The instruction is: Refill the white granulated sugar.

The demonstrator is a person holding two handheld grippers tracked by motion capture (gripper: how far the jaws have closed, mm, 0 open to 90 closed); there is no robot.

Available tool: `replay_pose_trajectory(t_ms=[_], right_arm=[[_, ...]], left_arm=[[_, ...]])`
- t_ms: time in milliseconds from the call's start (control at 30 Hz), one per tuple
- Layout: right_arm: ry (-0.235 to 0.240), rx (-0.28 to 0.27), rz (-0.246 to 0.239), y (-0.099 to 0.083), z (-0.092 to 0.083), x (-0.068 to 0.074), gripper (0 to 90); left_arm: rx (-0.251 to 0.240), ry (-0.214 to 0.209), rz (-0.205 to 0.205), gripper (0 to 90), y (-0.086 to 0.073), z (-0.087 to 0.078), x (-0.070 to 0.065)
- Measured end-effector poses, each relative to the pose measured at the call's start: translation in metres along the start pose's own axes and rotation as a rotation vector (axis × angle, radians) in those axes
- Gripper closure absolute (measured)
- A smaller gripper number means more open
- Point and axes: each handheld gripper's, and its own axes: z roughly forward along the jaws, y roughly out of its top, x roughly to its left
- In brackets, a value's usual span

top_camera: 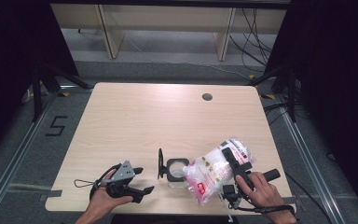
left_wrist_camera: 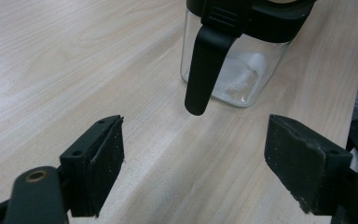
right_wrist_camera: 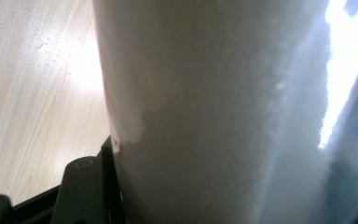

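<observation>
A clear glass jar (top_camera: 177, 171) with a black rim stands near the table's front edge; its black lid (top_camera: 161, 163) is flipped up on its left. A little white powder lies in the jar (left_wrist_camera: 235, 70), and a black latch tab (left_wrist_camera: 204, 65) hangs down its side. My right gripper (top_camera: 237, 162) is shut on a clear bag of white powder (top_camera: 212, 175), holding it tilted with its low end at the jar's mouth. Up close, the bag (right_wrist_camera: 214, 93) presses against one of the black fingers (right_wrist_camera: 86, 186). My left gripper (top_camera: 143, 180) rests open left of the jar, its jaws (left_wrist_camera: 196, 123) wide apart and empty.
The light wooden table (top_camera: 168, 116) has a round cable hole (top_camera: 207, 96) at the back right. Its front edge runs just below both hands. Dark curtains and stands flank the table, and a floor mark reading 5 (top_camera: 56, 126) lies to the left.
</observation>
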Motion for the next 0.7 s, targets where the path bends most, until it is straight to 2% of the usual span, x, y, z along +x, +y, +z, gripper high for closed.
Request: replay_pose_trajectory(t_ms=[367, 533, 567, 600, 700], right_arm=[[-0.010, -0.009, -0.002, -0.0004, 0.0000, -0.0017, 39.0], [-0.014, 0.008, 0.023, -0.0006, -0.0012, -0.0003, 39.0], [-0.012, 0.003, -0.007, -0.0014, 0.0001, -0.0031, 39.0], [0.000, 0.024, 0.018, -0.0009, -0.0020, -0.0027, 39.0], [0.005, 0.024, 0.022, -0.0008, -0.0023, -0.0026, 39.0]], left_arm=[[0.000, 0.001, -0.002, 19.4, -0.0001, -0.0001, 0.0001], [-0.002, 0.002, -0.001, 19.4, 0.0000, 0.0000, 0.0001], [0.000, 0.001, -0.001, 19.4, 0.0000, 0.0000, 0.0001], [0.000, 0.001, 0.000, 19.3, 0.0000, -0.0001, 0.0002], [-0.002, 0.001, -0.001, 19.4, -0.0001, 0.0000, 0.0002]])
